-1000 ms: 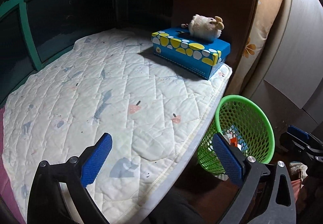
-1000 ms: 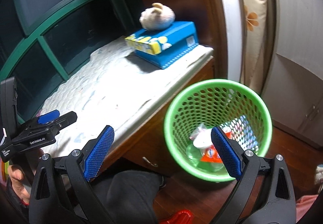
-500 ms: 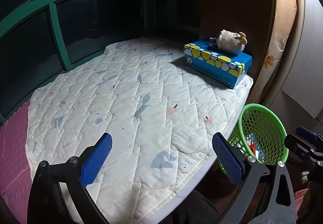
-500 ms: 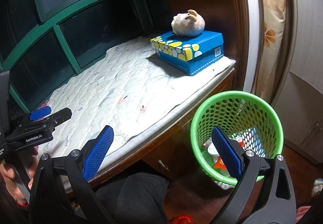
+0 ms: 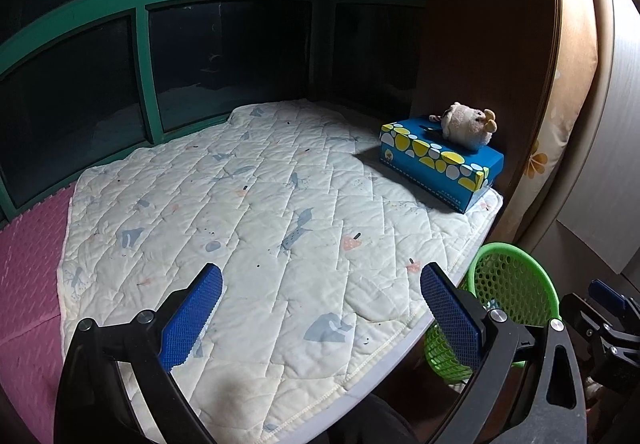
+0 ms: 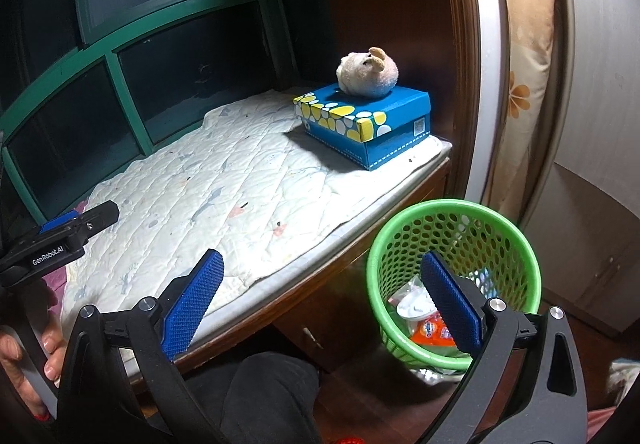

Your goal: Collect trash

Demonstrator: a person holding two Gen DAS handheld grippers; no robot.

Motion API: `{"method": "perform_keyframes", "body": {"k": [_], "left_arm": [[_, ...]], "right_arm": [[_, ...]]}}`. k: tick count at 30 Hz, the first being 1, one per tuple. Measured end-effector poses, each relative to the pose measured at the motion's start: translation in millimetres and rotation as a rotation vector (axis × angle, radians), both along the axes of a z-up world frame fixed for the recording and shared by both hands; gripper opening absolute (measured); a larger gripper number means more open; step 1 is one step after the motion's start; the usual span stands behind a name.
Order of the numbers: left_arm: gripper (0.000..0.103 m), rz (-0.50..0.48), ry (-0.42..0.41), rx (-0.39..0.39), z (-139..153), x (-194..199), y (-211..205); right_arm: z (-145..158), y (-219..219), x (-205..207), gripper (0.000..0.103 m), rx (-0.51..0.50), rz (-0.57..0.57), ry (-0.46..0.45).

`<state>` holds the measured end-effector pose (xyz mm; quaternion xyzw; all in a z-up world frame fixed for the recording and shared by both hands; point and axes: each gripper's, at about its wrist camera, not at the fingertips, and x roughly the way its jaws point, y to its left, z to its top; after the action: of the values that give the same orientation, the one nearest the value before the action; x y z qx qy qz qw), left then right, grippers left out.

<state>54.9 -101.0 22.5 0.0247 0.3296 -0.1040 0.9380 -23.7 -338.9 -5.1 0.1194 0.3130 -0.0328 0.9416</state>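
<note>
A green mesh wastebasket (image 6: 500, 228) stands on the floor beside the window seat; it holds wrappers, a white lid and an orange packet (image 6: 430, 328). It also shows in the left wrist view (image 5: 516, 276). My left gripper (image 5: 320, 308) is open and empty above the quilted white mat (image 5: 260, 212). My right gripper (image 6: 320, 296) is open and empty, its right finger over the basket's rim. No loose trash shows on the mat.
A blue dotted tissue box (image 5: 440, 168) with a plush toy (image 5: 468, 126) on it sits at the mat's far right corner. Green-framed windows (image 5: 140, 56) back the seat. A wooden panel (image 5: 480, 44) and curtain stand at the right. A pink mat (image 5: 28, 264) lies left.
Both grippers have pulled back and up from the basket. The left view has swung left over the mat; the basket has slid toward the right edge.
</note>
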Motion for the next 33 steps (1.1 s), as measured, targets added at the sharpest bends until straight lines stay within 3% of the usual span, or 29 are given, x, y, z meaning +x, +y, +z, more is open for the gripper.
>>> {"method": "perform_keyframes", "body": {"k": [22,33], "left_arm": [[0.096,0.02,-0.032,0.036,1.1,-18.6,1.4],[0.096,0.026,-0.025,0.017,1.2,-20.0,3.6]], "right_arm": [[11.2,9.7,-10.3,0.098,-0.025,-0.004,-0.051],[13.0,14.5,-9.9,0.098,-0.027,0.011,-0.052]]}}
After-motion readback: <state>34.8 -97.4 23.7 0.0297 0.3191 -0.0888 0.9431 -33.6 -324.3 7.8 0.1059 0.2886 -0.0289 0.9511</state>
